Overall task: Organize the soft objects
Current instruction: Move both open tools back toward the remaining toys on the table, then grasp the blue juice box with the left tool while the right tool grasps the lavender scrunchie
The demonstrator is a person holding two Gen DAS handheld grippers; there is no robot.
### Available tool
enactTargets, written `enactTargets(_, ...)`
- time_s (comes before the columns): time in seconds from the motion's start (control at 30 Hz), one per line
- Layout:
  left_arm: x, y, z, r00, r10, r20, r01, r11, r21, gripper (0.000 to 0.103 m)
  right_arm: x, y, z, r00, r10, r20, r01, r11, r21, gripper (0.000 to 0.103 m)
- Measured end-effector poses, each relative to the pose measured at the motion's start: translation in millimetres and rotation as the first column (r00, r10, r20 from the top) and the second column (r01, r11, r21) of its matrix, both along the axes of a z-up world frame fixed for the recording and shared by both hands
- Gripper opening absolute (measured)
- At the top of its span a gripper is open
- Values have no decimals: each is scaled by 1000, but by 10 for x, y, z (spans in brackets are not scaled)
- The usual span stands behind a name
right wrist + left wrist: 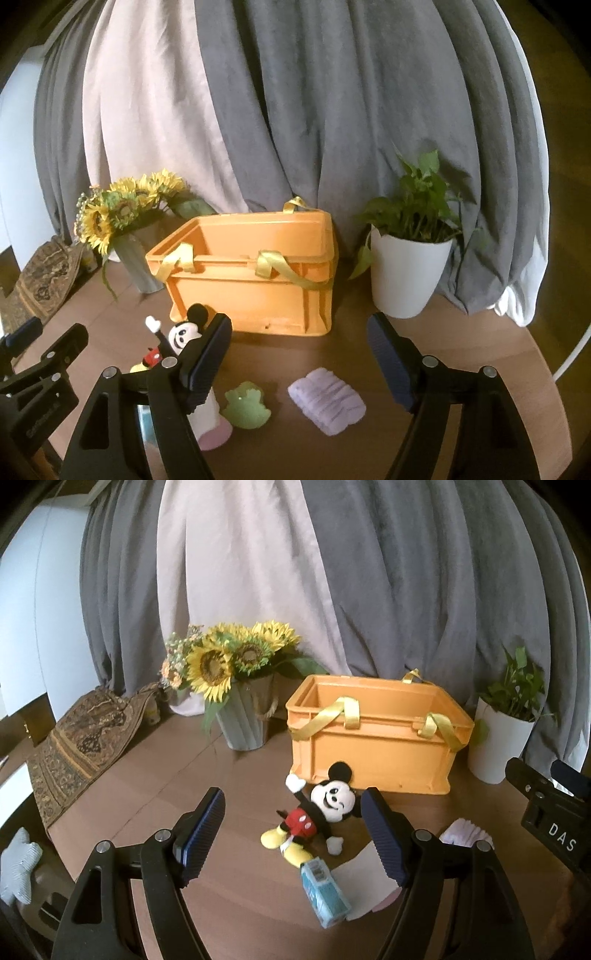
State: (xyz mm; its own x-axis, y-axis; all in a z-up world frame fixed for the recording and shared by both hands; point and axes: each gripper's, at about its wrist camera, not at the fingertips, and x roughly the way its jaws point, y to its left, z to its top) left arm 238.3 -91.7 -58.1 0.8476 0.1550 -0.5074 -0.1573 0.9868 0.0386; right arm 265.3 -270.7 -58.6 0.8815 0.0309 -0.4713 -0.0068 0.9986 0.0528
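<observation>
A Mickey Mouse plush [314,821] lies on the brown table in front of an orange crate [373,738] with yellow ribbon handles. My left gripper [293,823] is open and empty, its jaws on either side of the plush and above it. My right gripper [299,354] is open and empty above a folded lilac towel [327,404] and a green frog-shaped soft toy [245,406]. The plush [181,338] and crate [251,277] also show in the right wrist view. A pink roll [210,424] lies partly behind the right gripper's left finger.
A small blue carton [325,893] lies near the plush. A grey vase of sunflowers [243,720] stands left of the crate, a white potted plant [406,273] right of it. A patterned cloth [81,734] drapes the table's left edge. Curtains hang behind.
</observation>
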Motion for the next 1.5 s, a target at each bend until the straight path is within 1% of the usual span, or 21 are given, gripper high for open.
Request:
enactTargets(0.07, -24, 1, -46, 1000, 11, -8, -11, 1000, -12, 76, -12, -20, -63, 1000, -6, -10, 6, 1000, 7, 77)
enactTargets(0.2, -35, -32, -139, 999, 23, -31, -23, 1000, -8, 76, -5, -55, -186, 999, -10, -44, 11, 1000, 16, 78)
enactTargets(0.33, 4, -76, -251, 997, 23, -80, -25, 999, -29, 76, -1, -95, -299, 998, -14, -68, 15, 1000, 16, 78)
enactTargets(0.6, 86, -183, -512, 985, 24, -168, -32, 998, -48, 76, 65, -202, -534, 991, -25, -133, 25, 1000, -1, 78)
enactTargets(0.9, 185, -238, -773, 970, 25, -241, -43, 997, -70, 76, 178, -267, -842, 976, -23, -218, 26, 1000, 9, 78)
enactTargets(1.17, 260, -246, -972, 959, 37, -282, -61, 995, -76, 76, 259, -283, -1091, 958, -27, -287, 30, 1000, 8, 77)
enactTargets(1.37, 320, -245, -1083, 950, 37, -310, -65, 995, -79, 76, 305, -285, -1217, 949, -40, -313, 42, 999, -2, 77)
enactTargets(1.47, 344, -245, -1119, 948, 34, -316, -63, 995, -81, 76, 337, -288, -1268, 945, -45, -325, 45, 999, -9, 73)
enactTargets(1.5, 344, -241, -1130, 948, 35, -315, -64, 994, -83, 74, 352, -289, -1285, 943, -45, -331, 45, 999, -8, 69)
